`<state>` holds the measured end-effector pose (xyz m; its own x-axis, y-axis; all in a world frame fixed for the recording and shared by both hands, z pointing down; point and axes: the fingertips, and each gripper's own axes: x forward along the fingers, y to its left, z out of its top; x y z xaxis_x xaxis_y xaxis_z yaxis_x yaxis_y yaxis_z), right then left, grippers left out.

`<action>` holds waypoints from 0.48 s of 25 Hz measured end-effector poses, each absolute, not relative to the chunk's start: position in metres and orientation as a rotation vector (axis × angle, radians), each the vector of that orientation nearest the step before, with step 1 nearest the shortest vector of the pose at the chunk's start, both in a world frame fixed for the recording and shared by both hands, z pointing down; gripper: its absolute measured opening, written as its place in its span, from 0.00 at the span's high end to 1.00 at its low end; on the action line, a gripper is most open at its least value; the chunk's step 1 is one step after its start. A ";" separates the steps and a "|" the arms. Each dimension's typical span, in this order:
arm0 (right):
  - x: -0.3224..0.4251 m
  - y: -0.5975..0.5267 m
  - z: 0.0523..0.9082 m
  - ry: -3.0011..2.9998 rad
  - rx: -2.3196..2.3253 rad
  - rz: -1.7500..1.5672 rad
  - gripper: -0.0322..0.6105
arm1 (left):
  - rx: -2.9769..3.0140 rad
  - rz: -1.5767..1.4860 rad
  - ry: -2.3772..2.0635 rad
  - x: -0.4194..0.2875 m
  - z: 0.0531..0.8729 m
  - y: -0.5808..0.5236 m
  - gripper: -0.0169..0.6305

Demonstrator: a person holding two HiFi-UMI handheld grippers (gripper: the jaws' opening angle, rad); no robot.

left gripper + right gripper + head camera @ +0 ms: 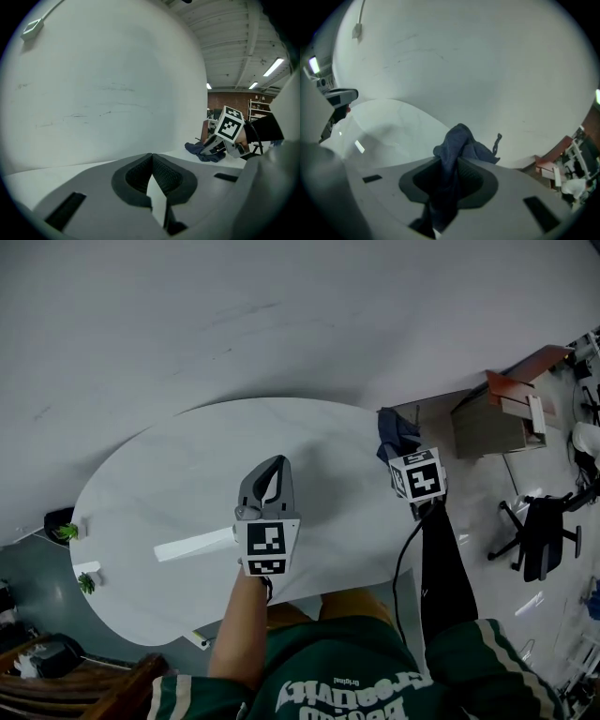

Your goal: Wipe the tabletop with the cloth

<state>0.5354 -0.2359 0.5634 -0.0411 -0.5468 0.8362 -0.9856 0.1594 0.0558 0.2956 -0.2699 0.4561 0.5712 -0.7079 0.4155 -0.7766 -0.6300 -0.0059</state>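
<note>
Your right gripper (449, 174) is clamped on the dark blue cloth (458, 138), which is bunched at the right edge of the white oval tabletop (159, 484) in the head view. Your left gripper (152, 161) hovers empty at frame centre, jaws pressed together. To wipe well, press the cloth flat and sweep left in overlapping passes, with the left gripper out of the path.

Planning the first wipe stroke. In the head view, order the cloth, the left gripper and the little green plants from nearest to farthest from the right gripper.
1. The cloth, clamped in the right gripper at the right edge of the table.
2. The left gripper, over the table's middle.
3. The green plants, at its far left edge.
</note>
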 end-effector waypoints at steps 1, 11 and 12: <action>0.535 -0.236 0.563 -1.693 1.475 0.755 0.79 | 2.615 0.581 -1.263 0.291 0.457 -0.270 0.97; 0.482 -0.252 0.564 -1.733 1.377 0.759 0.80 | 2.538 0.571 -1.368 0.229 0.461 -0.270 0.97; 0.473 -0.253 0.564 -1.738 1.369 0.758 0.80 | 2.529 0.569 -1.377 0.220 0.463 -0.270 0.97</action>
